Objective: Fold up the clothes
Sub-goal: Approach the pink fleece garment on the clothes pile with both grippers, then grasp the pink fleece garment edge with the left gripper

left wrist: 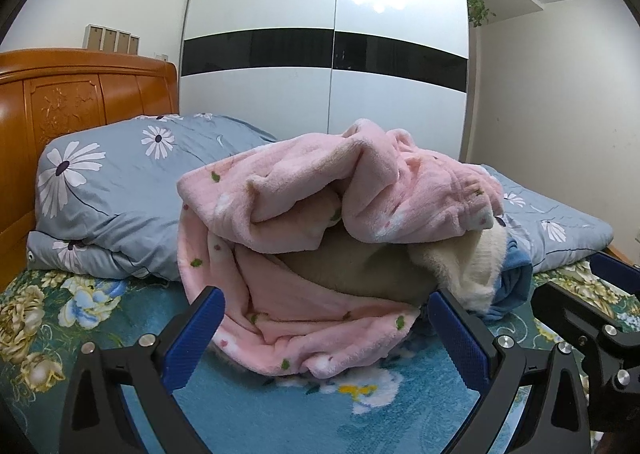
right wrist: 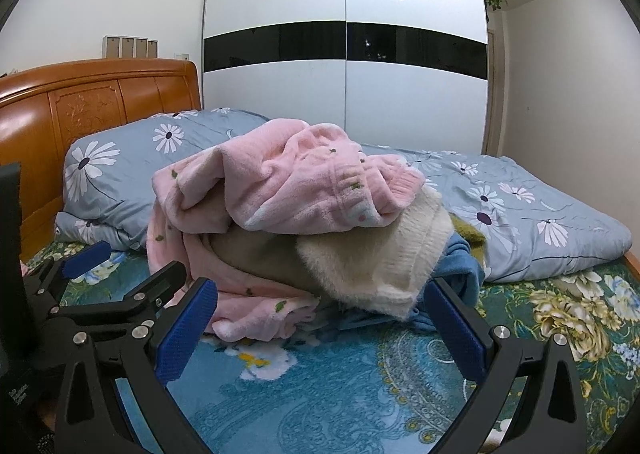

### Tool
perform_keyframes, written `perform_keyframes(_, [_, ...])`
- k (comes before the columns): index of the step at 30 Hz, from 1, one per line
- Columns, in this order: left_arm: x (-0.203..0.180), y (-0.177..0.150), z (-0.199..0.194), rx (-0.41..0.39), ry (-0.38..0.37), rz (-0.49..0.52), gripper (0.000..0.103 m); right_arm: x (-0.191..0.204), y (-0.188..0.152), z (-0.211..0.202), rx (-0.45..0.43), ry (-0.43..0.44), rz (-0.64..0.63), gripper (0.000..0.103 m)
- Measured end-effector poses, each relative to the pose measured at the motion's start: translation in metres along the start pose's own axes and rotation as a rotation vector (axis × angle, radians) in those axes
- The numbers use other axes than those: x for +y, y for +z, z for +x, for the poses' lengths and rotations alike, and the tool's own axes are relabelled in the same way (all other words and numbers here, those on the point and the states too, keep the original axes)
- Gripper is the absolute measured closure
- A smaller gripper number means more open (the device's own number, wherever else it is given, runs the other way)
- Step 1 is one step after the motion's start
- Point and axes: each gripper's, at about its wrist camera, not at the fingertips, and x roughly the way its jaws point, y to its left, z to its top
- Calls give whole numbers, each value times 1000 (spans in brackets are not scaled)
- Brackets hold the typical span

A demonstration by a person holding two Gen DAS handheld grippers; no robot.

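Left wrist view: my left gripper [left wrist: 324, 324] sits low over the bedspread [left wrist: 280, 414], jaws wide apart and empty, framing the pink fleece [left wrist: 320, 190] topping the clothes pile [left wrist: 360, 266], presumably to take it first. Right wrist view: my right gripper [right wrist: 320, 318] is likewise spread and empty, facing the cream sweater [right wrist: 372, 254] at the pile's near edge, the quilt [right wrist: 540, 222] behind.

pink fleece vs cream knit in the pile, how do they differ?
Colour: the pink fleece is pink with small green and red specks; the cream knit is plain off-white.
Position: the fleece lies on top of the pile and drapes down its left side; the knit sticks out lower, at the right front, partly under the fleece.
Texture: the fleece looks smooth and plush, the knit fuzzy with a ribbed edge.
Both are crumpled, unfolded and ungripped.
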Motion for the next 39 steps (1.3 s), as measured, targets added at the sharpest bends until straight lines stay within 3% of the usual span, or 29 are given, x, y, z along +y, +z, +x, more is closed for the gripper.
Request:
perform_keyframes(15, [4,1,27,47,-12,35,0,-23,-17,6,50,-37,4,0])
perform_keyframes(19, [4,35,50,44,-12,71,0,-44,-34,7,90,-84,34,0])
perform_keyframes(23, [-7,70,68,34,-55,88,0,-63,-48,10,120,-77,120,0])
perform_keyframes(28, [-23,100,95,35,-28,128,1,-72,-64,11,151,-90,124,0])
perform_keyframes(30, [-27,101,105,56,-13,149,10,-76,-69,10,158,-91,134,0])
perform_keyframes(33, [-31,101,119,92,-7,164,37,-80,-72,8,165,-97,145,0])
perform_keyframes(35, [-31,100,124,110,-12,159,65,-81,-73,5,168,-99,148,0])
perform_keyframes(36, [-31,99,124,114,-15,155,74,-81,-74,4,169,-100,150,0])
perform_keyframes(39, [-29,97,110,91,-36,129,85,-82,-74,-4,163,-95,157,0])
